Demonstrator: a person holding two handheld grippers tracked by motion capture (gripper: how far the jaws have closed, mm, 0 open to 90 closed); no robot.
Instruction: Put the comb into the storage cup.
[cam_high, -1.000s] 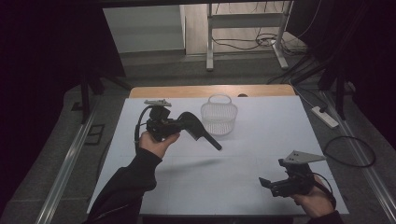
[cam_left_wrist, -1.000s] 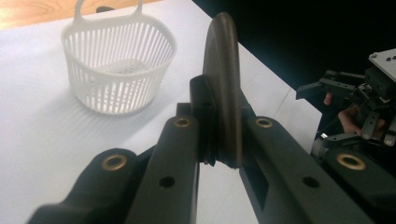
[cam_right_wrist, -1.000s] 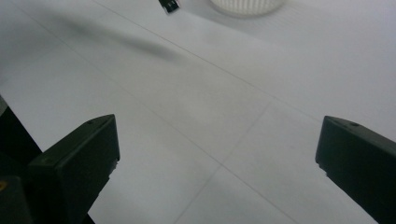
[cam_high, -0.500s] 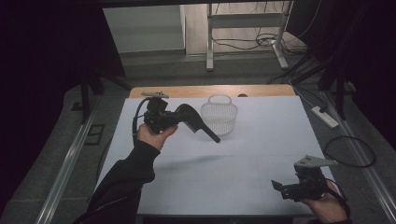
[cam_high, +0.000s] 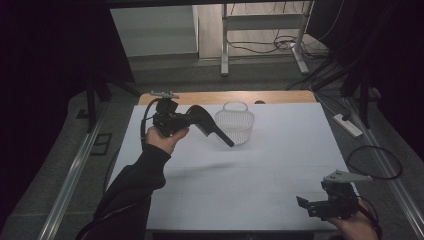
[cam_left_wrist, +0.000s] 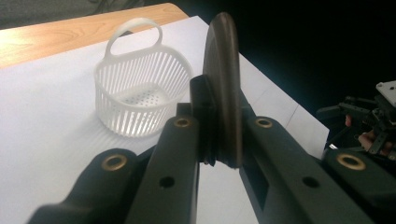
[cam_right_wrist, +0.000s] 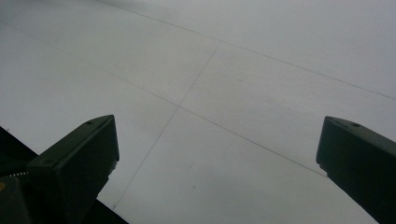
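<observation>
On the white table (cam_high: 280, 165), my left gripper (cam_high: 172, 121) clamps a dark tool (cam_high: 212, 127), tip slanting toward the basket (cam_high: 235, 122) just beyond; my right gripper (cam_high: 327, 205), jaws spread and empty, sits well apart.

Left gripper (cam_high: 192, 119) carried its dark tool (cam_high: 212, 127) farther; right gripper (cam_high: 312, 205) drew back toward the near edge

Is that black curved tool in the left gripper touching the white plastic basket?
Cannot tell. In the high view the black curved tool overlaps the white plastic basket; the left gripper view does not show its tip.
</observation>
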